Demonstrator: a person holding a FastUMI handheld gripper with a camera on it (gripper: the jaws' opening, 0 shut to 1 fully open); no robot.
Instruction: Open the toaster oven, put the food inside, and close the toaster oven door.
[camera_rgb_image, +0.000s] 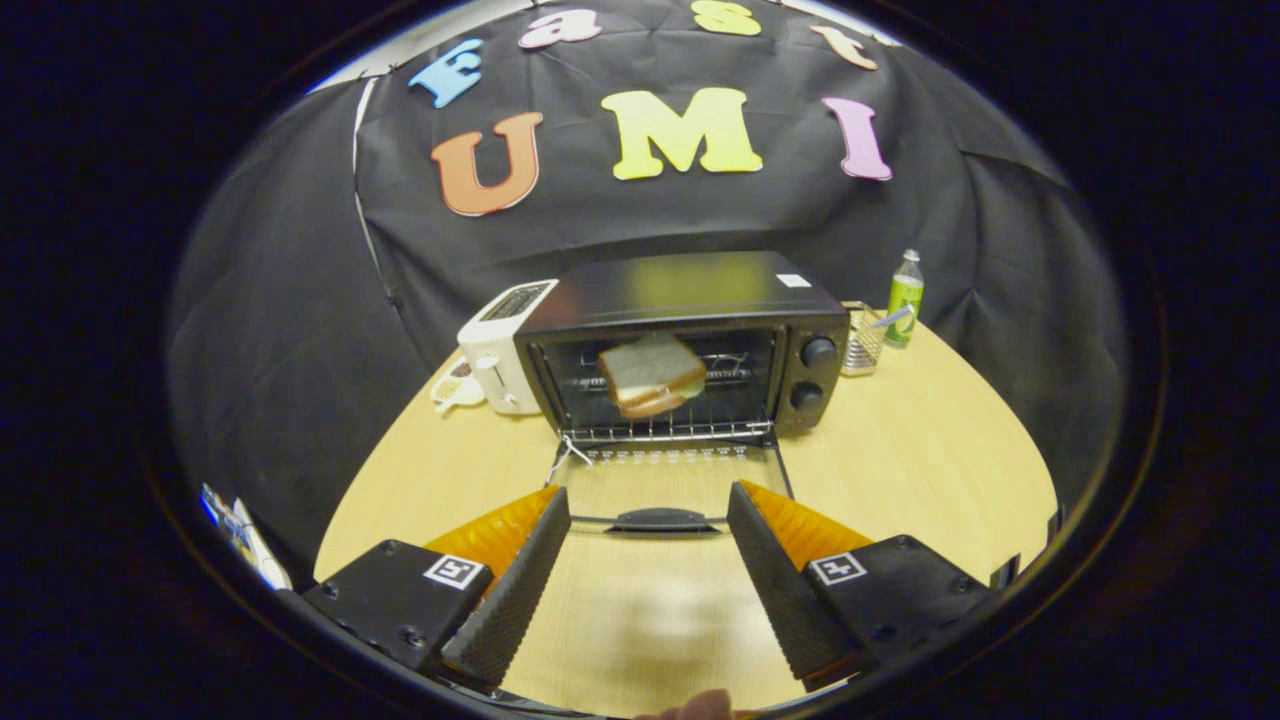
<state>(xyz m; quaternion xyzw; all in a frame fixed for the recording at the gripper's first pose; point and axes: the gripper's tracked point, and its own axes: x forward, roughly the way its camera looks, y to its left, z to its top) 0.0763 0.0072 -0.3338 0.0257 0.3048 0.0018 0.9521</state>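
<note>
The black toaster oven (690, 330) sits on the pale wooden round table (930, 470) in the middle of the frame, its glass door (665, 480) dropped flat toward the viewer with the dark handle (660, 519) nearest the tool. Inside, on the wire rack, a sandwich of white bread (651, 375) lies tilted — its edges are blurred, so I can't say whether it has settled. The gripper (648, 530) hovers low in the frame, its two fingers spread wide and holding nothing; the door handle lies between their tips, which looks like a line-up for lifting the door shut. That would make the food step done and closing the only part left, as I judge it. To the oven's left stands a white slot toaster (495, 355); to its right, a small wire basket (862, 338) and a green bottle (905, 298) — both well clear of the door's swing.
</note>
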